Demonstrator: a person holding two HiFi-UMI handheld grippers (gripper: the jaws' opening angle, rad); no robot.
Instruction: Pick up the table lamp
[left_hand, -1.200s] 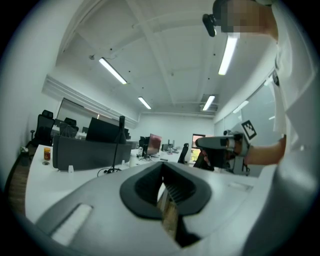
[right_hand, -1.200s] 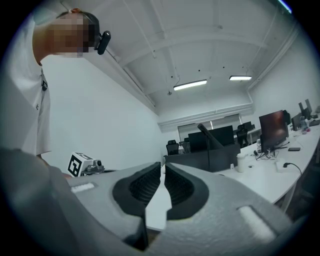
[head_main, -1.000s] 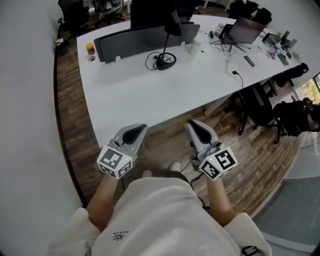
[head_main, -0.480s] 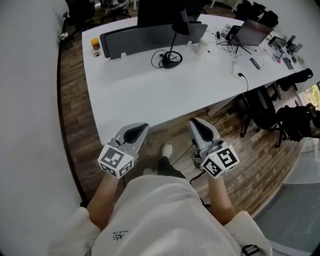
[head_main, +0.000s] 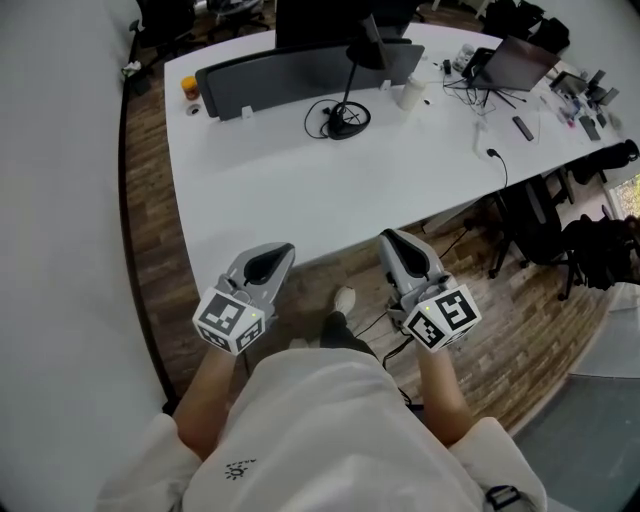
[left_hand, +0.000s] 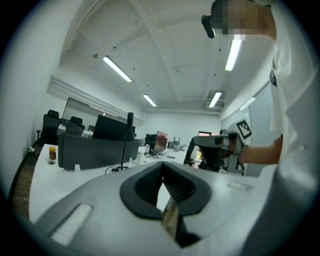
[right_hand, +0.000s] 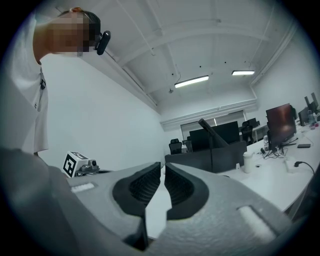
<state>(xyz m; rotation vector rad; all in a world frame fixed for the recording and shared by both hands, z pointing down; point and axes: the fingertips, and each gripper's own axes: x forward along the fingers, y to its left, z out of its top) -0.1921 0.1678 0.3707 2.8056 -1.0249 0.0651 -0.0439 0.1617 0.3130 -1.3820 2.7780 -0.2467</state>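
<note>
Nothing of the pick-up looks done yet: the black table lamp (head_main: 344, 124) stands upright on the far side of the white desk (head_main: 300, 195), just in front of the dark divider screen (head_main: 290, 75) and well apart from both grippers. The left gripper (head_main: 268, 262) and the right gripper (head_main: 398, 248) hang level at the desk's near edge, each with its jaws pressed together on nothing. By my reckoning the whole job is left: reaching across, opening, gripping the lamp and lifting it.
</note>
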